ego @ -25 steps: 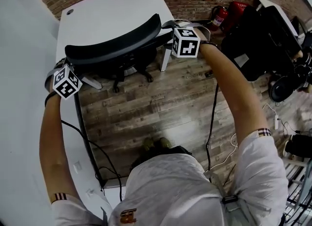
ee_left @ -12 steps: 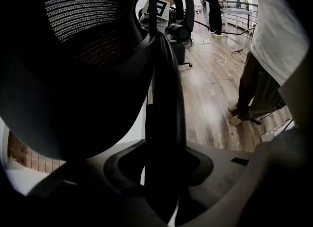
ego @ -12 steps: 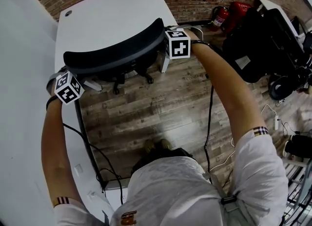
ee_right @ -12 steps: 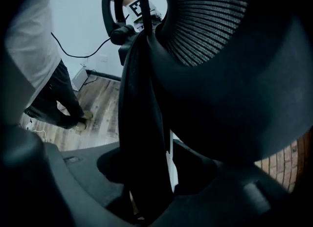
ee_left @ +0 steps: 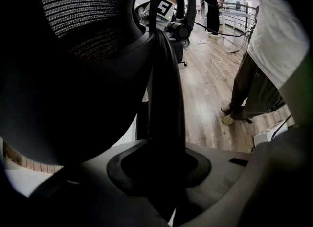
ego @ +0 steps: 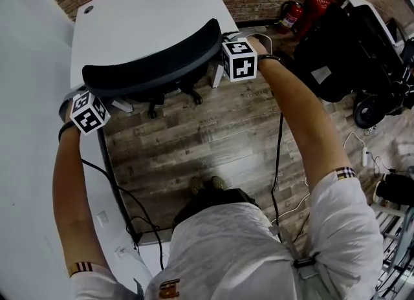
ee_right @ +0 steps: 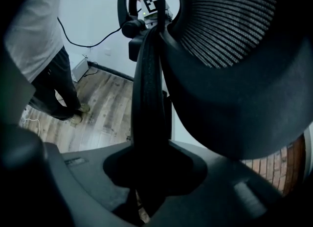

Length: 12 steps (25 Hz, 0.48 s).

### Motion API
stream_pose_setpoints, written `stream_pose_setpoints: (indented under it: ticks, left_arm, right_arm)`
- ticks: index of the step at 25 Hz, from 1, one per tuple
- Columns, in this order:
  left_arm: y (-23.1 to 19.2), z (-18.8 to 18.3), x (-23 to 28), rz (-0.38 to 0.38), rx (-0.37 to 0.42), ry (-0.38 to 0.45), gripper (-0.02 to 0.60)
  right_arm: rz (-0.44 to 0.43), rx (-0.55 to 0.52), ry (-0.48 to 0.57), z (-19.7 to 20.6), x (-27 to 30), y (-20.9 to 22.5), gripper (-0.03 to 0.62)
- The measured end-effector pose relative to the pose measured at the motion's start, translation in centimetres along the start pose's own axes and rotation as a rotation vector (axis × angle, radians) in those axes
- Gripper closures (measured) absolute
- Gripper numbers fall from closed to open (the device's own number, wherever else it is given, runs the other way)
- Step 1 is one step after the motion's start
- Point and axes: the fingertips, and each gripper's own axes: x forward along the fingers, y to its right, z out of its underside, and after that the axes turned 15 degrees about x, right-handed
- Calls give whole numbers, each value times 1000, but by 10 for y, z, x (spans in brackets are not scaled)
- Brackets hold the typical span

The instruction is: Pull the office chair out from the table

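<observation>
A black office chair [ego: 152,66] stands tucked against the white table [ego: 142,8], its curved backrest top facing me. My left gripper [ego: 79,95] is at the backrest's left end and my right gripper [ego: 224,39] at its right end. In the left gripper view the backrest's black rim [ee_left: 164,94] runs down between the jaws of the left gripper [ee_left: 164,174]; the jaws are closing and press on it. The right gripper view shows the same: the rim [ee_right: 149,84] fills the gap of the right gripper [ee_right: 151,174], with the mesh back [ee_right: 230,25] beside it.
A white wall [ego: 26,163] runs along the left. To the right are a red fire extinguisher [ego: 291,15] and bulky black equipment [ego: 336,53]. A black cable [ego: 279,163] trails over the wood floor [ego: 194,137] behind the chair. My feet [ego: 207,185] stand there.
Both grippers have sunk a little onto the ends of the backrest and their jaws have closed on its rim. The chair has barely shifted.
</observation>
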Motion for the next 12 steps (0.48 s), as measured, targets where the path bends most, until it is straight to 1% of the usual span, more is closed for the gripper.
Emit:
stream_pose_setpoints:
  ticks: [4,12]
  left_arm:
    - [24,-3,-8,18,-3,5,483]
    - [70,-14,-32,0,24,19,483]
  right_arm:
    - [4,0,3,-3,-13,-24,496]
    - [24,6,1,-13,-39,-80,499]
